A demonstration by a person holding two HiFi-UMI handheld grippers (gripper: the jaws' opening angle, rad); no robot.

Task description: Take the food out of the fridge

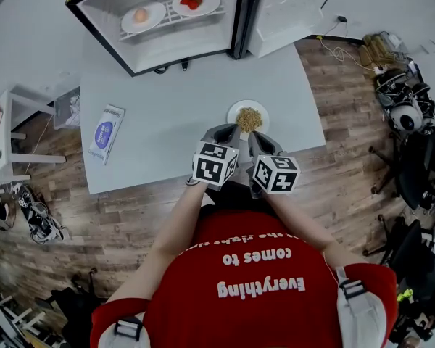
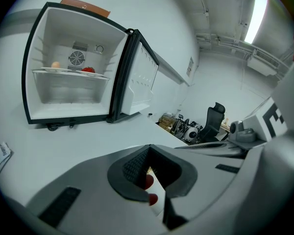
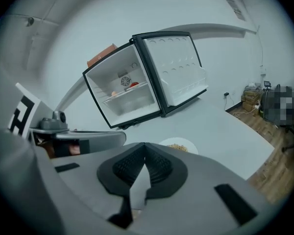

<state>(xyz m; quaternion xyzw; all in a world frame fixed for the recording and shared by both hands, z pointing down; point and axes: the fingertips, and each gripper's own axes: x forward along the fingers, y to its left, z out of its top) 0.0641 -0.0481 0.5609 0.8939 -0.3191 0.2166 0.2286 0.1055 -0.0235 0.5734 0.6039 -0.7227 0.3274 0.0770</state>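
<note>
The small fridge stands open at the far side of the white table, its door swung to the right. On its wire shelf sit a plate with a pale round food and a plate with red food. A third plate, with brown crumbly food, rests on the table just beyond my grippers. My left gripper and right gripper hover side by side over the near table edge. Both are shut and hold nothing. The right gripper view shows the right gripper, the brown food plate and the fridge.
A blue and white packet lies on the left of the table. A white rack stands to the left on the wooden floor. Office chairs and cables crowd the right side.
</note>
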